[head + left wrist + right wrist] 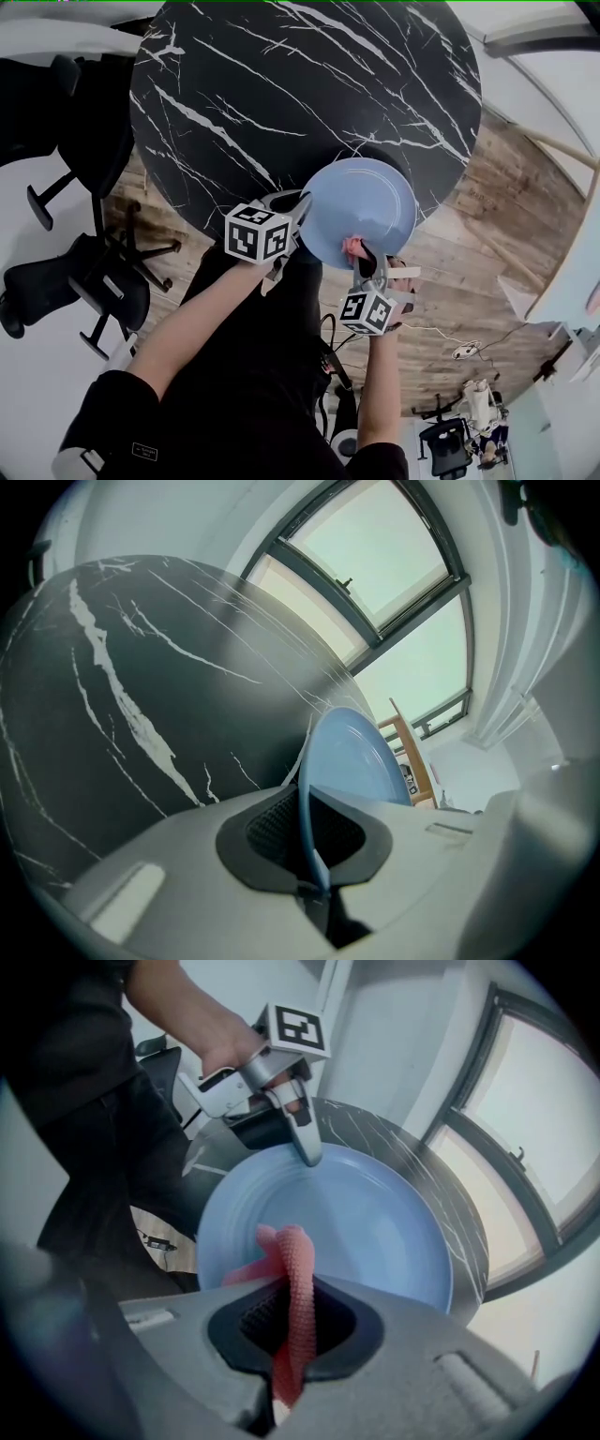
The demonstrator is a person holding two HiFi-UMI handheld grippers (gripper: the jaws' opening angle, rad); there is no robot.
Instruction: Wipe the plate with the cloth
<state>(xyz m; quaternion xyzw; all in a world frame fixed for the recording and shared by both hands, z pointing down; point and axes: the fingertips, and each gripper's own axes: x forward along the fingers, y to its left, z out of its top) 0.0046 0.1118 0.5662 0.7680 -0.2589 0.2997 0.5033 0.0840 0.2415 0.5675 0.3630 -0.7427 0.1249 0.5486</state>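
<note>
A light blue plate (361, 202) is held tilted over the near edge of a round black marble table (281, 84). My left gripper (302, 208) is shut on the plate's left rim. In the left gripper view the rim (309, 827) runs edge-on between the dark pads, with the plate (354, 761) rising beyond them. My right gripper (362, 255) is shut on a pink cloth (352, 247) at the plate's near edge. In the right gripper view the cloth (295, 1269) sticks up from the jaws and lies against the plate (366, 1213), while the left gripper (309, 1152) pinches the far rim.
Black office chairs (89, 281) stand on the wooden floor at the left of the table. A white cable and plug (464, 350) lie on the floor at the right. A large window (394, 564) and a wooden chair (412, 757) are beyond the table.
</note>
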